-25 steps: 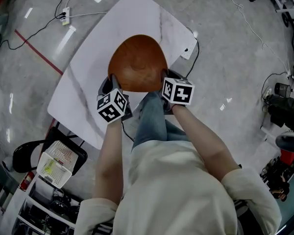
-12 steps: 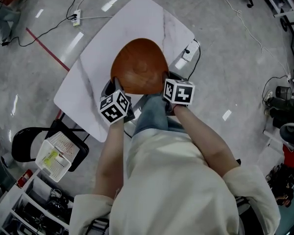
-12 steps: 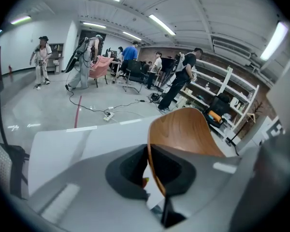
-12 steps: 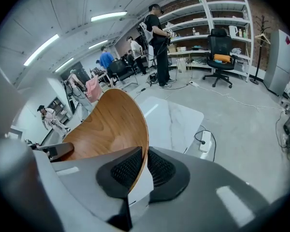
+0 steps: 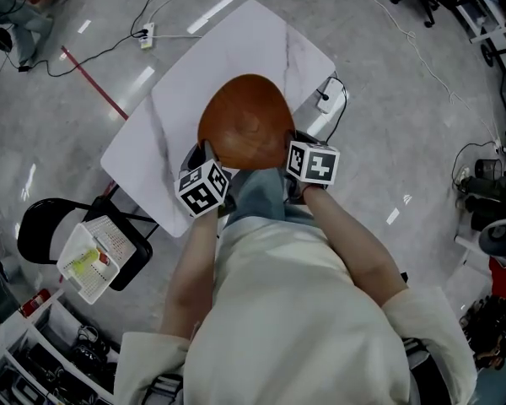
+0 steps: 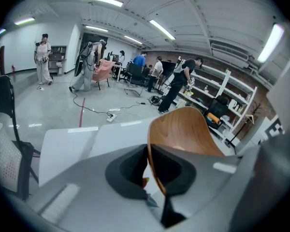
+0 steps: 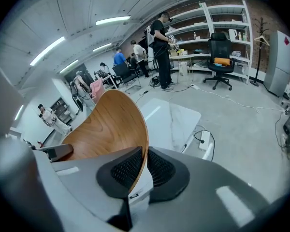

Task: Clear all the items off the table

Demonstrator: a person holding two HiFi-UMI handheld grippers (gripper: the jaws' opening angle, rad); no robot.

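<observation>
Both grippers are holding one wooden tray (image 5: 246, 121) by its near rim, one on each side. The left gripper (image 5: 199, 153) is pinching the near-left edge. In the left gripper view, the left gripper (image 6: 150, 170) is showing narrow jaws with the thin rim of the tray (image 6: 183, 134) clamped between the pads. The right gripper (image 5: 292, 139) is gripping the near-right edge. In the right gripper view, the right gripper (image 7: 144, 170) is likewise nearly closed, pads pressing on both faces of the rim of the tray (image 7: 106, 129).

The tray is hanging over the near half of the white table (image 5: 194, 83), stretching away from both tools toward the far side, hollow side up. The tabletop is showing bare to the left of the jaws (image 6: 67, 144) and beyond the tray on the right (image 7: 171, 120).

A black chair (image 5: 42, 234) is standing near-left of the table. A red line (image 5: 93, 83) is running across the floor on the left.
</observation>
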